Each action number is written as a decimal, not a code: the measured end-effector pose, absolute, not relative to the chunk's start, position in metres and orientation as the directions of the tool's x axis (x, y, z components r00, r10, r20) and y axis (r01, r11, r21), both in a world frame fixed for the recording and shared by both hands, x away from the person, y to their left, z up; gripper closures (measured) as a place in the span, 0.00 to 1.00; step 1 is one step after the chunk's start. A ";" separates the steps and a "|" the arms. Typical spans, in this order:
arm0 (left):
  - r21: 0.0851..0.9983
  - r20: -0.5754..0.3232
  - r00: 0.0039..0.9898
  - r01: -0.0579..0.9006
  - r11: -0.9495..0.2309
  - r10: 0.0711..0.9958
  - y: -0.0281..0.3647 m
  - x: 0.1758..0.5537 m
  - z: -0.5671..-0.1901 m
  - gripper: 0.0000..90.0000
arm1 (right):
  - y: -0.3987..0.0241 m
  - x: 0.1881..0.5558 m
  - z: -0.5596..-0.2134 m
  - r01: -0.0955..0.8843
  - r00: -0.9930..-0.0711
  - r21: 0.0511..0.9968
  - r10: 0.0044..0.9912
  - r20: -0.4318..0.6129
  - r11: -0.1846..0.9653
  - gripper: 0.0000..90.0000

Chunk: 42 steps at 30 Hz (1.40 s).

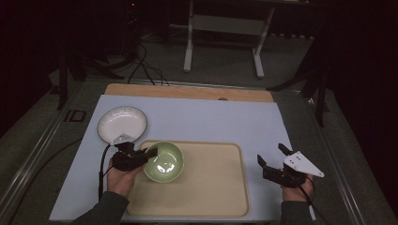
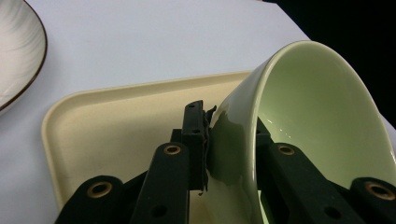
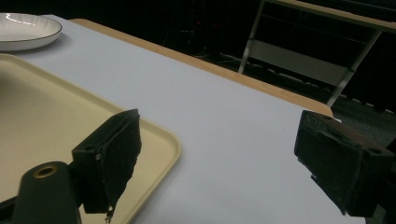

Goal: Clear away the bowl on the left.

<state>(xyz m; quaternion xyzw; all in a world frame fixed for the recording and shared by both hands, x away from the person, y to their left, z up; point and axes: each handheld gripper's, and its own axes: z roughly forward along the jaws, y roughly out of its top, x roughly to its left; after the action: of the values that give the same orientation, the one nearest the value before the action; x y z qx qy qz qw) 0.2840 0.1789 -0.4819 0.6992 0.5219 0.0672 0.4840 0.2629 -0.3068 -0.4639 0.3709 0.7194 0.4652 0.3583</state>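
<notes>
A pale green bowl (image 1: 164,161) (image 2: 308,112) is over the left part of a cream tray (image 1: 211,187) (image 2: 116,121) (image 3: 42,121). My left gripper (image 1: 151,153) (image 2: 231,135) is shut on the bowl's near-left rim, one jaw outside the wall and one inside. In the left gripper view the bowl looks tilted; I cannot tell whether it rests on the tray. A white plate with a dark rim (image 1: 122,124) (image 2: 16,51) (image 3: 28,30) lies on the table behind and left of the tray. My right gripper (image 1: 272,154) (image 3: 217,158) stands open and empty, right of the tray.
The table has a pale blue-white top (image 1: 211,119) with a wooden strip (image 1: 187,91) along its far edge. Beyond it stand a metal frame (image 1: 225,37) and floor cables (image 1: 141,65). The tray's right corner (image 3: 168,140) lies close to my right gripper's left jaw.
</notes>
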 end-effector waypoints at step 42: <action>0.710 -0.378 0.526 0.693 -0.126 0.762 0.114 0.292 -0.512 0.86 | -0.307 0.262 -0.464 0.201 -0.468 0.934 0.866 -0.173 0.295 0.16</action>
<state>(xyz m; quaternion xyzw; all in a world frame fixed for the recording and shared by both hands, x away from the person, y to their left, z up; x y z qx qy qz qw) 0.2921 0.1141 -0.5116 0.7493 0.4854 0.0383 0.4490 0.2624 -0.3069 -0.4639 0.3703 0.7203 0.4640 0.3588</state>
